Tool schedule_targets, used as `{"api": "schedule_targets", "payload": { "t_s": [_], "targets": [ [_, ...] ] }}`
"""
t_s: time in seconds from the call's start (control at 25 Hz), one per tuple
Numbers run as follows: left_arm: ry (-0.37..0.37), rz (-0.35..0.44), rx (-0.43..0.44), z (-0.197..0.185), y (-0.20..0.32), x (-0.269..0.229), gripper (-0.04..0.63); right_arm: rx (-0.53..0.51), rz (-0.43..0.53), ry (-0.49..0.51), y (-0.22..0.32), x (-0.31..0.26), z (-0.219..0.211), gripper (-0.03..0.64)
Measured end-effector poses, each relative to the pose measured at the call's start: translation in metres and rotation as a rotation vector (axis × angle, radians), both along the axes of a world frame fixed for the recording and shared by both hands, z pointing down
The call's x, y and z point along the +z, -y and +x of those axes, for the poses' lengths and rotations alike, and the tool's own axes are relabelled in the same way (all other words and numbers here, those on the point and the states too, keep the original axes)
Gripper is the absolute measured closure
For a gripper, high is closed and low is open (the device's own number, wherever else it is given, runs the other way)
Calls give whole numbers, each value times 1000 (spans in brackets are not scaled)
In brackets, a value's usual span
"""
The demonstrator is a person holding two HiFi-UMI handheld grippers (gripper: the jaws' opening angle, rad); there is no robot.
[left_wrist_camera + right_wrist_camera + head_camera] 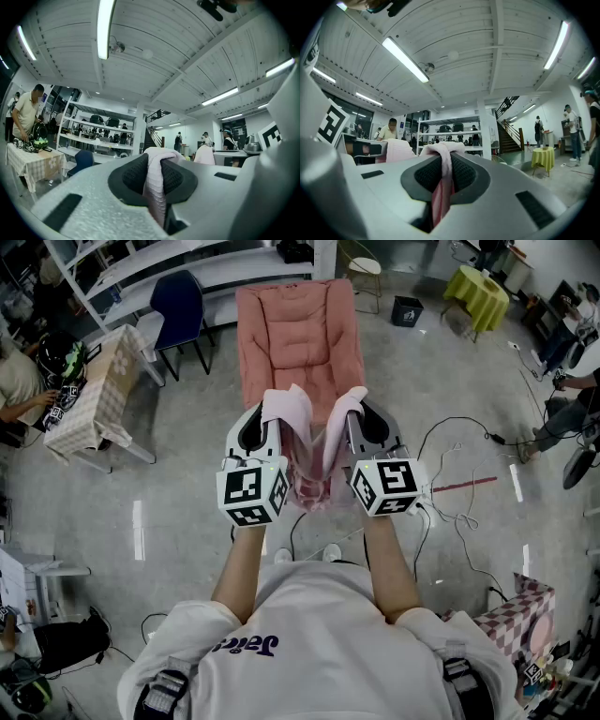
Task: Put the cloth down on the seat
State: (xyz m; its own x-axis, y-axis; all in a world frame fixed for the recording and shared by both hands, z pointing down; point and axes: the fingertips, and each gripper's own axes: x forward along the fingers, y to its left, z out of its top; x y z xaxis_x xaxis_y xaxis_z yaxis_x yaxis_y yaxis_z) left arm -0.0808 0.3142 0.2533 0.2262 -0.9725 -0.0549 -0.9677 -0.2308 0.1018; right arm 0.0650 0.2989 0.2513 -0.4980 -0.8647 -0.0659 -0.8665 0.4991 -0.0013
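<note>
A pale pink cloth [309, 451] hangs between my two grippers, held up in front of me over the floor. My left gripper [272, 418] is shut on one upper edge of the cloth [157, 180], which is pinched between its black pads. Its other edge [440, 187] is clamped in my right gripper [352, 418], also shut. The seat, a pink padded armchair [298, 338], stands just beyond the grippers with its cushion bare. Both grippers point upward, so their own views show mostly ceiling.
A dark blue chair [180, 310] and a table with a checked cloth [94, 390] stand left of the armchair, with a person at the table. Cables [459, 502] trail on the floor to the right. A yellow-covered table [476, 292] is far right.
</note>
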Motion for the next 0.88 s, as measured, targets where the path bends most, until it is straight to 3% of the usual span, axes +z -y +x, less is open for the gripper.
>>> {"api": "schedule_targets", "payload": {
  "t_s": [0.4, 0.88],
  "targets": [
    [-45, 19, -15, 29, -3, 0, 563, -44, -47, 38, 5, 7, 23, 583],
    [-22, 0, -72, 53, -9, 10, 563, -105, -21, 53, 5, 12, 46, 583]
  ]
}}
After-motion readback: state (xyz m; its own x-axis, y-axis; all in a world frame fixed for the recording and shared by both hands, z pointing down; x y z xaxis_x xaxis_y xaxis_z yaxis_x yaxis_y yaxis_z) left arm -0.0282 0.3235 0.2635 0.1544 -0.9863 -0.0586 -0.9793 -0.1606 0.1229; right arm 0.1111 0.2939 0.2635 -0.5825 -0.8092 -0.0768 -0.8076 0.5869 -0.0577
